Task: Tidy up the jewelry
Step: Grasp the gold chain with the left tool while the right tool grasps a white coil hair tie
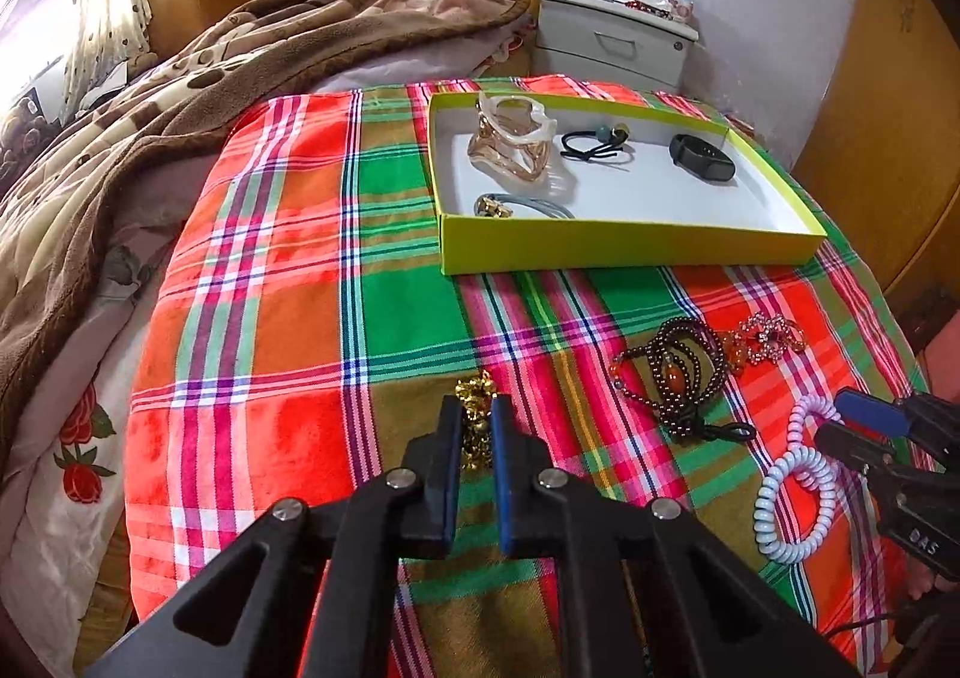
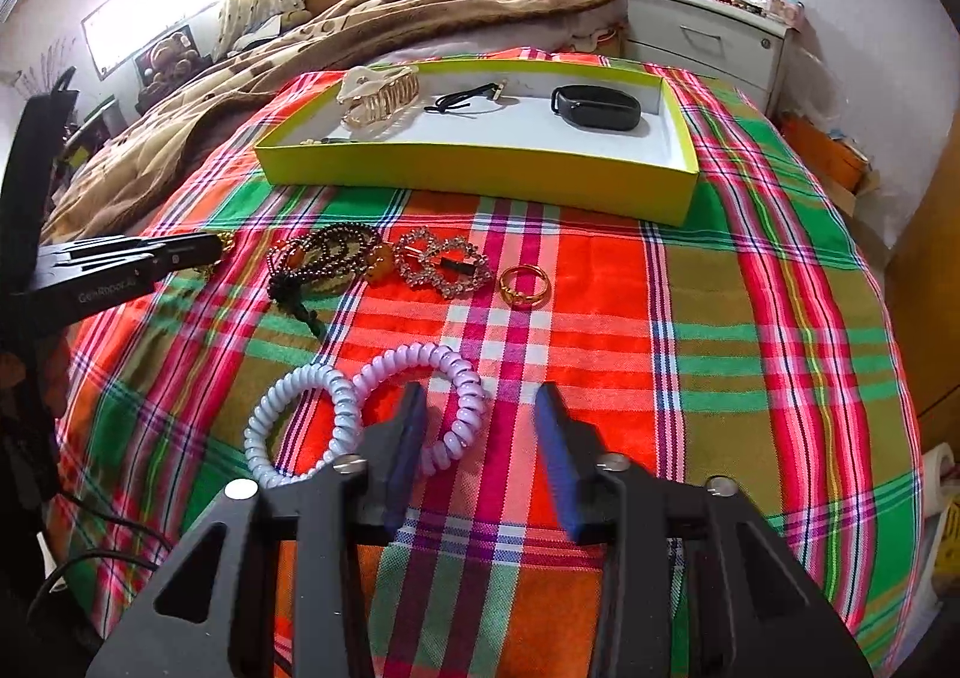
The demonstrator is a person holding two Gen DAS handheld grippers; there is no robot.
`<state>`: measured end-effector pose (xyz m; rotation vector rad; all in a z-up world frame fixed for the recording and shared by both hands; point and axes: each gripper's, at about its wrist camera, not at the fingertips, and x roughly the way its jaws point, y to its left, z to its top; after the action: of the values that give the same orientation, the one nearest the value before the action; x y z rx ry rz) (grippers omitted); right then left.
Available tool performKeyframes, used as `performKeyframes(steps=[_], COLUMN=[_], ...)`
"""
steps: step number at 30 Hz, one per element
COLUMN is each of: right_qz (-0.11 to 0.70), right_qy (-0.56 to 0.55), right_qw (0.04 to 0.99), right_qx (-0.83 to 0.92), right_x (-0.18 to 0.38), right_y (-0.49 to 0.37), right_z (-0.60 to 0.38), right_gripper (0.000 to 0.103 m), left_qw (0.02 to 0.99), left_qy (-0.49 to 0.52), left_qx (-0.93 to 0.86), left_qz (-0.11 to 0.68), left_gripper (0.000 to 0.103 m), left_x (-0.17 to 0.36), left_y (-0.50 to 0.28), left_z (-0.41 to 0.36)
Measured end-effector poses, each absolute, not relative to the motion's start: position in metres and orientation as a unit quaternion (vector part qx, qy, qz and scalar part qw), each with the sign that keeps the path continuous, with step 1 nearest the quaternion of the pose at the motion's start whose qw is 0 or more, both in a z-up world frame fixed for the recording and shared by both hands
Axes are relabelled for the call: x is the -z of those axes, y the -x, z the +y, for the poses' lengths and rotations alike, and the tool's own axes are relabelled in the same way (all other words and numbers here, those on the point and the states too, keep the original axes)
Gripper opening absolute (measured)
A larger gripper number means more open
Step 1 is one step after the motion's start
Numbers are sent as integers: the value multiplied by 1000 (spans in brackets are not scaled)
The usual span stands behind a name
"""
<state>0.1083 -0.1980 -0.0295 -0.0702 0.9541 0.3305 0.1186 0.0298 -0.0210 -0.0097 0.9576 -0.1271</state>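
My left gripper (image 1: 477,408) is shut on a small gold chain ornament (image 1: 474,387) lying on the plaid cloth (image 1: 288,318); from the right wrist view the ornament barely shows past the left gripper (image 2: 210,246). My right gripper (image 2: 480,393) stands open over two joined coil hair ties, a lilac one (image 2: 456,396) and a pale blue one (image 2: 300,426). Its left finger sits inside the lilac loop, whose right side lies between the fingers, untouched by the right pad. Ahead is a yellow-green box (image 1: 630,246) holding a clear hair claw (image 1: 510,138), black hair tie (image 1: 594,147) and black wristband (image 1: 702,156).
A dark bead bracelet (image 2: 324,258), a rhinestone clip (image 2: 444,264) and a gold ring (image 2: 525,282) lie between the grippers and the box. A brown blanket (image 1: 150,138) covers the bed at left. A white nightstand (image 1: 612,42) stands behind the box.
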Motion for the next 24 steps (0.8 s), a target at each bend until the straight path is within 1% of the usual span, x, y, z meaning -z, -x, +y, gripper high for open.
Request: performKeyframes(steps=[1, 2, 4, 5, 11, 24], right_qz=[457, 458, 458, 458, 453, 412], right_qy=[35, 38, 39, 38, 25, -7], right_qw=[874, 873, 873, 873, 877, 900], right_qx=[-159, -162, -165, -164, -161, -141], right_x=[29, 30, 30, 30, 27, 1], right_y=[-108, -107, -106, -107, -105, -105], right_z=[-197, -197, -196, -196, -201, -219], right_gripper=[22, 19, 16, 12, 10, 9], left_qw=[886, 887, 888, 888, 893, 903], left_qy=[6, 7, 10, 12, 25, 43], left_qx=[60, 61, 60, 61, 67, 83], left_qz=[459, 458, 456, 455, 445, 419], left_gripper=[10, 10, 10, 10, 10, 10], left_x=[20, 20, 18, 17, 7, -19], left_y=[-118, -118, -117, -116, -113, -106], left_z=[31, 31, 34, 35, 42, 50])
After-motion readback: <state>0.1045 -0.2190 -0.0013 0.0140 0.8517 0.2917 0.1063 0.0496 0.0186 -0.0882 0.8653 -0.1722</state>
